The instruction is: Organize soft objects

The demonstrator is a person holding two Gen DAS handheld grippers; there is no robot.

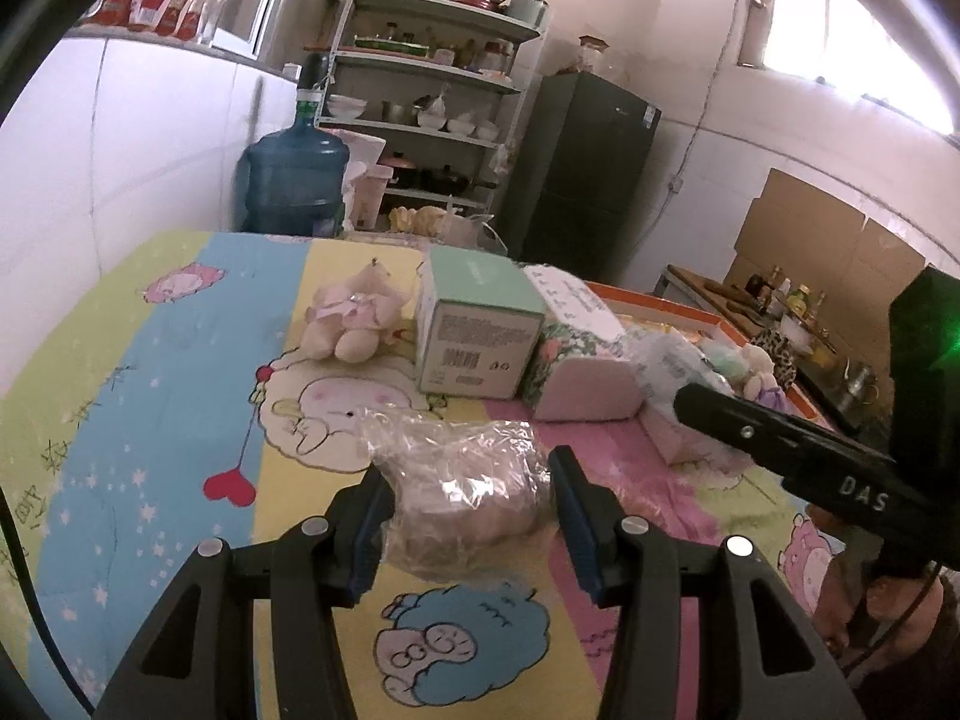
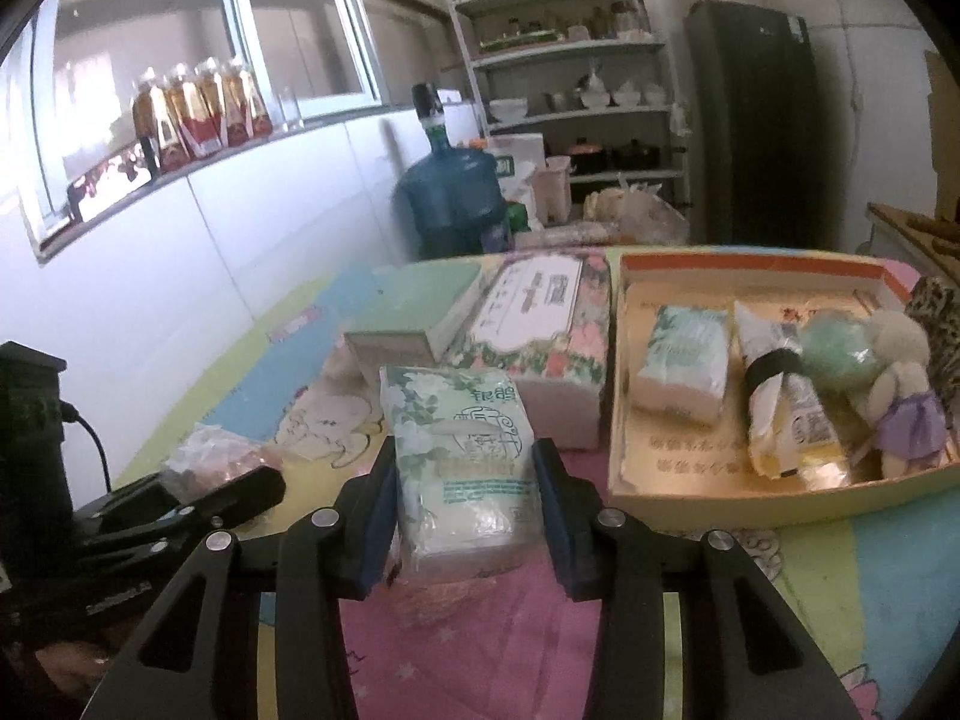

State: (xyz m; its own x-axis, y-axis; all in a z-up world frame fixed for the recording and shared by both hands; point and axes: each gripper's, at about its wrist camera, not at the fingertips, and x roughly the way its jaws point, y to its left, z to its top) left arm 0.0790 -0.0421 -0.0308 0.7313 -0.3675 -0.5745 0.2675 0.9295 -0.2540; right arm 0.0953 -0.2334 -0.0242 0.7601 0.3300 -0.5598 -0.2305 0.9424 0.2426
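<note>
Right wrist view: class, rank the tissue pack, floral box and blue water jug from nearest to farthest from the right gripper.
1. Tissue pack, between the right gripper pads.
2. Floral box, just behind it.
3. Blue water jug, beyond the table, by the wall.

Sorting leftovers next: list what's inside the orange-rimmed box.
The orange-rimmed box holds a tissue pack, a banded wrapped roll, a green round thing and a plush in purple. Its floor beneath them is hidden.
</note>
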